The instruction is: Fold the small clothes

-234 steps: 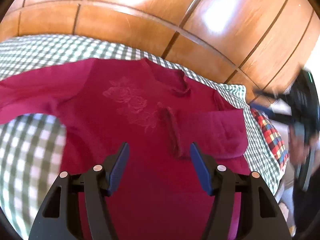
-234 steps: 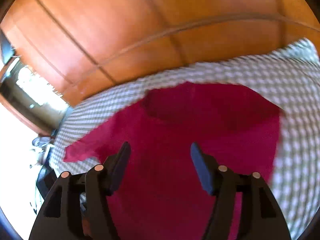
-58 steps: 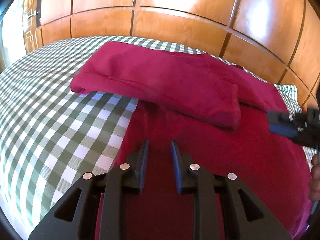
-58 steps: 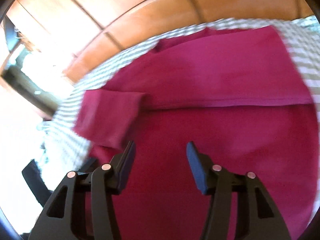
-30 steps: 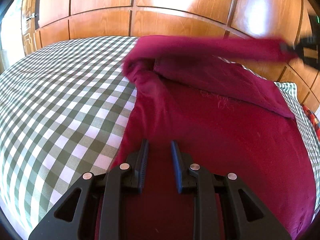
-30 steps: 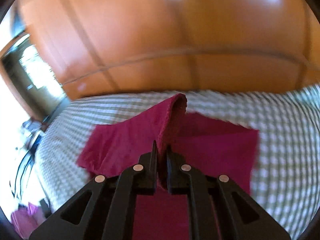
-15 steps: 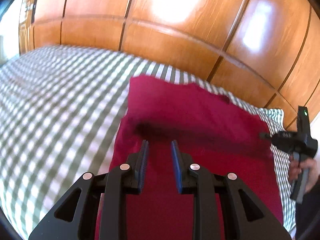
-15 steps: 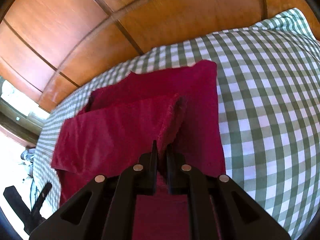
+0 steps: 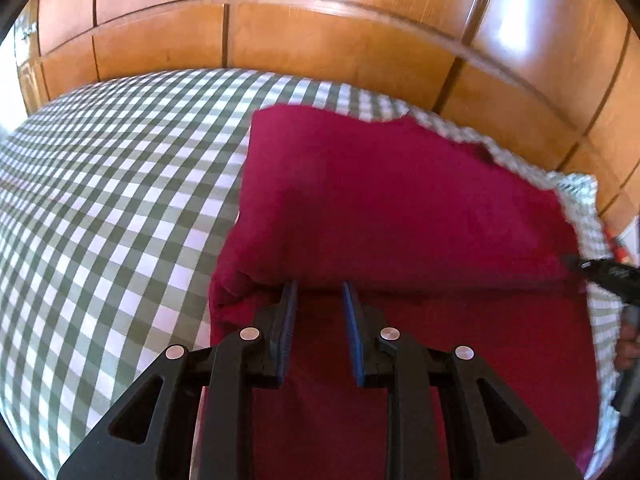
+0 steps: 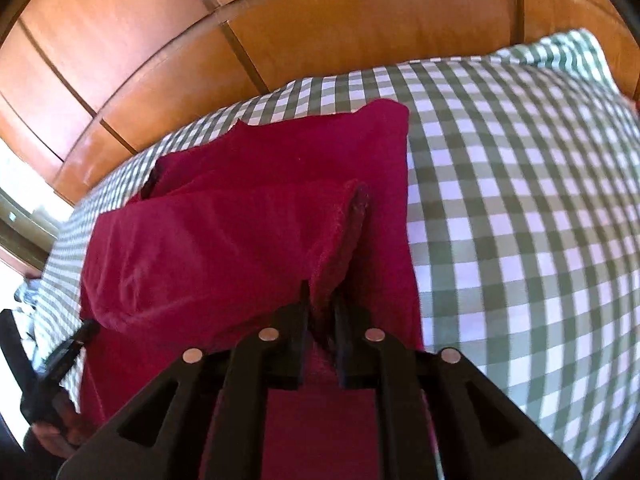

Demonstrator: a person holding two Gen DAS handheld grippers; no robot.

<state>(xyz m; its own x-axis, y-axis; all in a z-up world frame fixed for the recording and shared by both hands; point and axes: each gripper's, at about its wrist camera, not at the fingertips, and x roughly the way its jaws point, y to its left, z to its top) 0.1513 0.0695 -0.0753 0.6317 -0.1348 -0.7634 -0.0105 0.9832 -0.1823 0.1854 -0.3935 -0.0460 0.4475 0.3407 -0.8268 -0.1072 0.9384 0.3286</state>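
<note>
1. The left gripper (image 9: 316,320) sits low over the crimson knit garment (image 9: 400,208), its blue-padded jaws narrowly parted with cloth seen between them; whether it actually pinches the fabric I cannot tell.
2. The right gripper (image 10: 320,312) is clenched on a raised ridge of the same garment, at the far corner of the folded flap.
3. Half a second ago that flap was blurred in mid-travel; now it lies across the lower layer, its rolled edge just ahead of the left gripper. A second ago the cloth was stretched high in the air, so the fold has landed.
4. In my judgement this fold is nearly done: what remains is letting go of the edge and pressing the layers flat, since the pinched corner stands up.
5. The garment lies on the green-and-white checked bedsheet (image 9: 120,184), close to the bed's far edge.
6. Beyond stands the glossy orange-brown wooden panelled wall (image 9: 320,32).
</note>
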